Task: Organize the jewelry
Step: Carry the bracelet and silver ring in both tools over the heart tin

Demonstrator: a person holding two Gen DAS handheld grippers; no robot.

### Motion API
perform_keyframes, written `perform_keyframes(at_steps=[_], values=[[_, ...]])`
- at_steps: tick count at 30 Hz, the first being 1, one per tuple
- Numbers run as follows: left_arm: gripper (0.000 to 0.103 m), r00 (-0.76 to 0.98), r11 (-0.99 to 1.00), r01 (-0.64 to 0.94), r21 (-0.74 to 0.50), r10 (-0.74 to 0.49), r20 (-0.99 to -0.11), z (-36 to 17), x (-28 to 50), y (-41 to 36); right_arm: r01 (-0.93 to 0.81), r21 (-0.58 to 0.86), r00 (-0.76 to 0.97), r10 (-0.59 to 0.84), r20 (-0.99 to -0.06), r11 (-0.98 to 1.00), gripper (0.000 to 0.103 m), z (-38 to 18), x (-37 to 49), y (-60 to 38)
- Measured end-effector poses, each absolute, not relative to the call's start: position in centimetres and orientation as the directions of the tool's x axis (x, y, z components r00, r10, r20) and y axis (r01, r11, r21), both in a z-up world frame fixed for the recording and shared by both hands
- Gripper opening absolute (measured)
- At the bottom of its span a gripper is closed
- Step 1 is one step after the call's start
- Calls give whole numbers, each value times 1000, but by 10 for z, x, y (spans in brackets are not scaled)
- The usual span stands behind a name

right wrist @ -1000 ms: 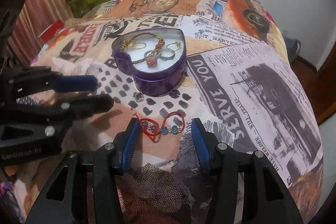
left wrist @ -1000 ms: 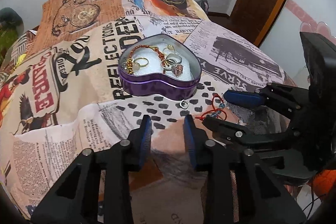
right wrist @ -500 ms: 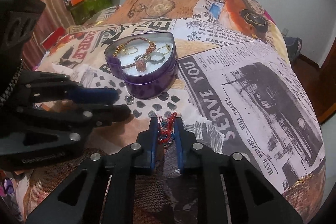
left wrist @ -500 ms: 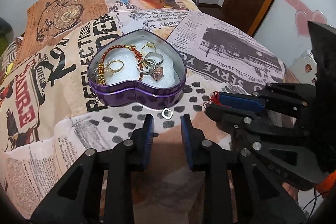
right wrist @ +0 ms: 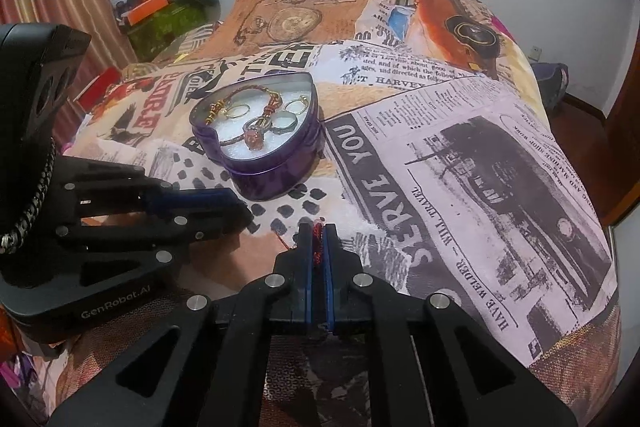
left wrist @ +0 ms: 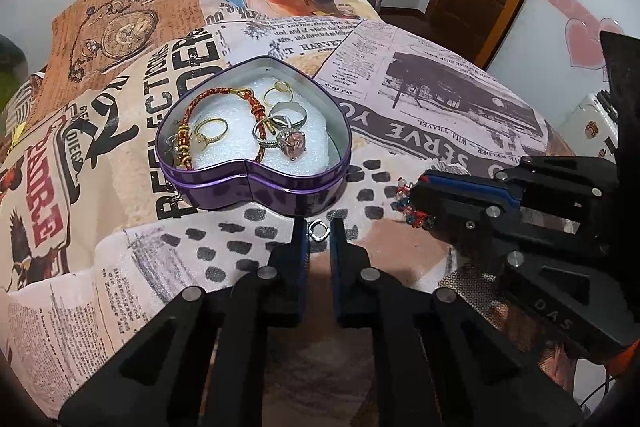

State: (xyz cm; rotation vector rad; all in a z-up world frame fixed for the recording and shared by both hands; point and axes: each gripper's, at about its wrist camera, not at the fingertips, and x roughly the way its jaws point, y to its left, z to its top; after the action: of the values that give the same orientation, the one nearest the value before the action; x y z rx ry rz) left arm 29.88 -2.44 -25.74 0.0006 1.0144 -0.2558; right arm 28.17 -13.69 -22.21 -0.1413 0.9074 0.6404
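Since a second ago both grippers have narrowed: the left gripper (left wrist: 319,227) now has its fingers almost together around a small silver ring (left wrist: 319,230) lying on the bed (left wrist: 440,99) just in front of the purple heart tin (left wrist: 256,187); right of the tin, the right gripper (right wrist: 319,231) is clamped on the red beaded bracelet (right wrist: 317,241)
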Motion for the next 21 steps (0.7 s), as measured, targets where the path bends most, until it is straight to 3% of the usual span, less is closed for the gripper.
perform_keyframes(at_steps=[21], values=[[9, 605, 978, 189, -85, -184, -775, -215, 253, -15, -546, 141, 525, 469, -710, 826, 4, -177, 270, -153]])
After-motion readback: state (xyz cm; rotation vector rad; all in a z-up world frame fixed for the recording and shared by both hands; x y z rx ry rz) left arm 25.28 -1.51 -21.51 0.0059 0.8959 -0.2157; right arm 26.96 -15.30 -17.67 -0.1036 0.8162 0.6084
